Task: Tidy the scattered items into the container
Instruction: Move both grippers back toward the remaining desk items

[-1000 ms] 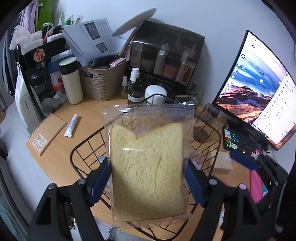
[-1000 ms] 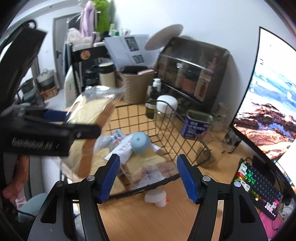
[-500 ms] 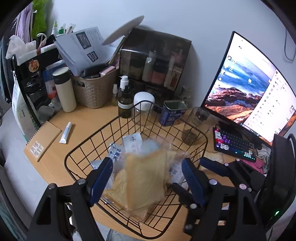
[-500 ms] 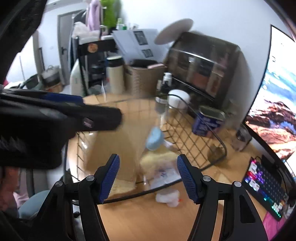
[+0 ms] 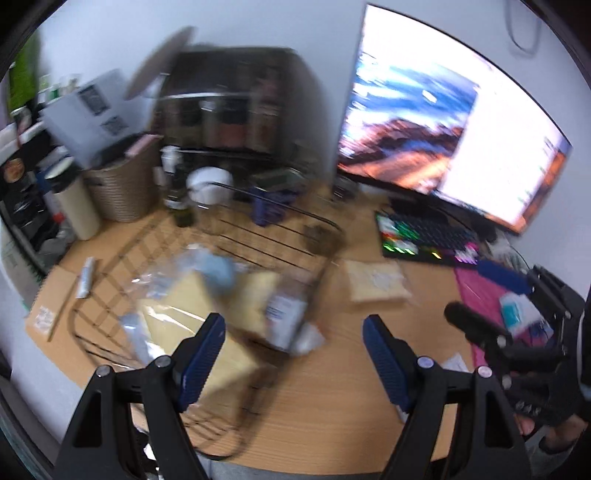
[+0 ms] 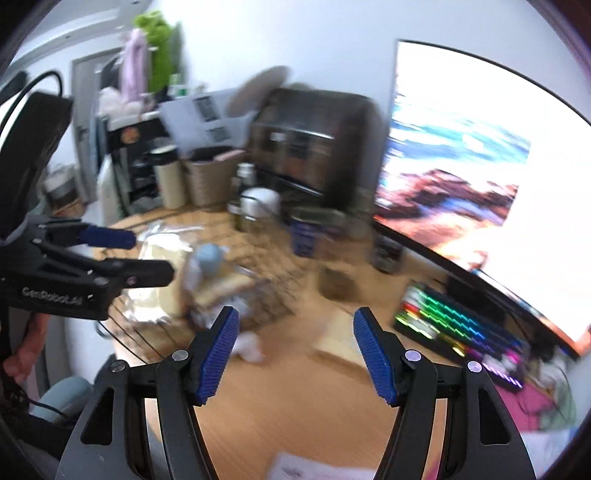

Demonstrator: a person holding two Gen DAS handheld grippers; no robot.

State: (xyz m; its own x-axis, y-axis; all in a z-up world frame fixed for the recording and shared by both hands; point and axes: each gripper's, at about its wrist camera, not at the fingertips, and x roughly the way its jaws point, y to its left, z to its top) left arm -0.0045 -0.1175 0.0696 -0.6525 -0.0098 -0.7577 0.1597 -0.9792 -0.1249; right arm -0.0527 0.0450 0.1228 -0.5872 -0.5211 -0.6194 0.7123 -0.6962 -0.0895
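Black wire basket (image 5: 317,225) on the wooden bench (image 5: 332,398) holds bagged bread; both grippers, left (image 5: 293,360) and right (image 6: 295,350), gape empty. Approach the flat bagged slice (image 5: 375,280) beside the basket low, pinching its edge.

We're looking at a wooden desk (image 5: 325,384) against a plain white wall (image 5: 325,33). A curved monitor (image 5: 443,122) is glowing on the right, an RGB keyboard (image 5: 421,236) is sitting below it. A dark cabinet (image 5: 236,107) and woven bin (image 5: 122,188) are standing at the back. Both views are blurring.
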